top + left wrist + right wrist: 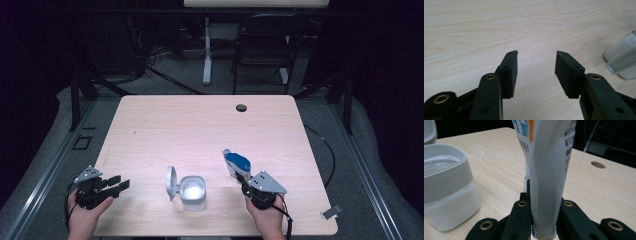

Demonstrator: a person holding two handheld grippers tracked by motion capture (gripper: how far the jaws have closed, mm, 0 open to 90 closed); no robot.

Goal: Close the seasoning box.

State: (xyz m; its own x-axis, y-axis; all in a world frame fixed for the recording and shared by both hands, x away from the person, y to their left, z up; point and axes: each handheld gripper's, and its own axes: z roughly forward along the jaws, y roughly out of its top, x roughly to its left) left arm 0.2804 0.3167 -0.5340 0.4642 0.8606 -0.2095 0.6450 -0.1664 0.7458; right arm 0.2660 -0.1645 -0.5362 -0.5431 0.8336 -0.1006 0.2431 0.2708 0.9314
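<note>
A white pouch with a blue label and orange stripe stands tilted off the table, its lower end pinched between the right gripper's fingers, just right of an open white container.

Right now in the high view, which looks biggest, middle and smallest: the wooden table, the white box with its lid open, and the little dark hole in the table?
1. Light wooden table, by far the largest.
2. White plastic box with its round lid open.
3. Small dark round hole, though it sits farther from the camera.
</note>
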